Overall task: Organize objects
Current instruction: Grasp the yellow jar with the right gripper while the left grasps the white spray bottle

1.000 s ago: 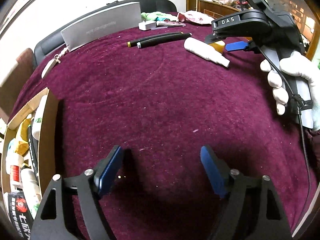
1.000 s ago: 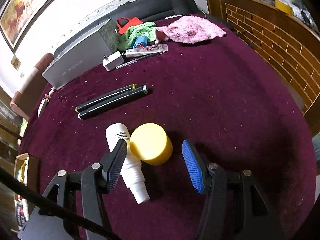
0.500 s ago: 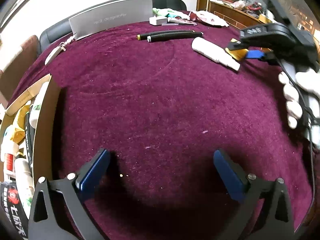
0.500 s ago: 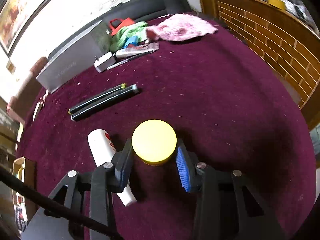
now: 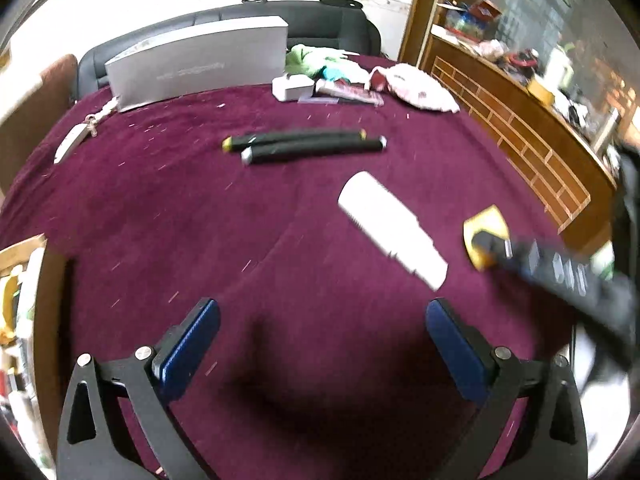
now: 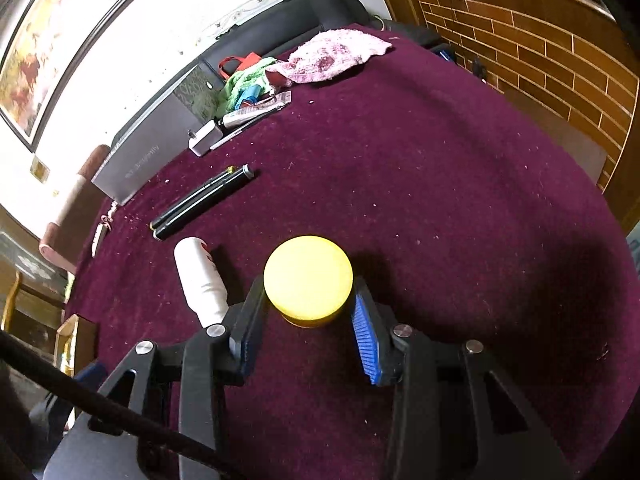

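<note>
We note the right gripper clamped on the yellow jar: both blue pads press its sides just below the lid, the jaws roughly a third apart, the jar filling the gap. The grip sits low on the body, which we judge keeps the lid clear and the jar upright for carrying.

The jar stands toward the near right part of the maroon table; whether its base is touching the cloth we cannot tell. Just left of it lies the white bottle, on its side, nozzle end toward us and beside the right gripper's left finger, apparently apart from the jar.

The left gripper is spread as wide as it goes, nothing between the pads, over bare cloth near the table's near edge. The white bottle lies ahead and to the right of those jaws, not between them; we take it as the likely next pick for that hand.

Two black markers lie side by side mid-table. A wooden box holding sorted items sits at the left edge, probably where the jar is bound.
</note>
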`<state>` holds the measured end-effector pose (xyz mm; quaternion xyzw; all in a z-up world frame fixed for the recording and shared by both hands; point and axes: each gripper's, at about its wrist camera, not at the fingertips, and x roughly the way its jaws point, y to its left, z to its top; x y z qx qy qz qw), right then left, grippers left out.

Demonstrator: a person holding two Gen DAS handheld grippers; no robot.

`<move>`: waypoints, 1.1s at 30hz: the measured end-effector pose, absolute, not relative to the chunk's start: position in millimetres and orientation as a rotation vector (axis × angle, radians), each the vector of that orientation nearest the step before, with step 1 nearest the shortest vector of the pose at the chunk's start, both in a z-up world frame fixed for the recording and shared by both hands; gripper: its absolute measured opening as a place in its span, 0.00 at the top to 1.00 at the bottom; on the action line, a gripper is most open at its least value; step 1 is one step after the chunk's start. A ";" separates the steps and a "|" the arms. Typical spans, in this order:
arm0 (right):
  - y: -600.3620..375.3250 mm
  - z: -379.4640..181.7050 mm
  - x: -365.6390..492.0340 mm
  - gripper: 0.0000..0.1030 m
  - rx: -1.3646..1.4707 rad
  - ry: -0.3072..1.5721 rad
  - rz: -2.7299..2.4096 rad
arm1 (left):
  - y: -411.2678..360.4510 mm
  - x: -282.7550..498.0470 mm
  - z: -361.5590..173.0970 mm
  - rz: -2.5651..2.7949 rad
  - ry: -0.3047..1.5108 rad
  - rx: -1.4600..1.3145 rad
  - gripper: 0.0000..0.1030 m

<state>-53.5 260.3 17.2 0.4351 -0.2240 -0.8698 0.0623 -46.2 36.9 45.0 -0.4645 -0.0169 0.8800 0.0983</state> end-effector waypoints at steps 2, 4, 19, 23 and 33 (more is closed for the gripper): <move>263.7 17.8 -52.3 0.63 1.307 -0.697 -2.624 | 43.5 -60.9 42.2 2.618 -0.076 -1.384 0.03; 267.2 18.7 -52.3 0.63 1.303 -0.721 -2.628 | 51.0 -73.3 36.8 2.628 -0.096 -1.399 0.03; 281.5 26.4 -49.9 0.63 1.239 -0.826 -2.617 | 91.3 -102.2 15.9 2.648 0.137 -1.398 0.30; 279.5 24.9 -52.0 0.63 1.251 -0.803 -2.625 | 91.0 -99.8 22.2 2.603 0.176 -1.373 0.76; 269.2 15.1 -58.1 0.62 1.286 -0.718 -2.655 | 76.9 -78.0 24.5 2.570 0.166 -1.364 0.76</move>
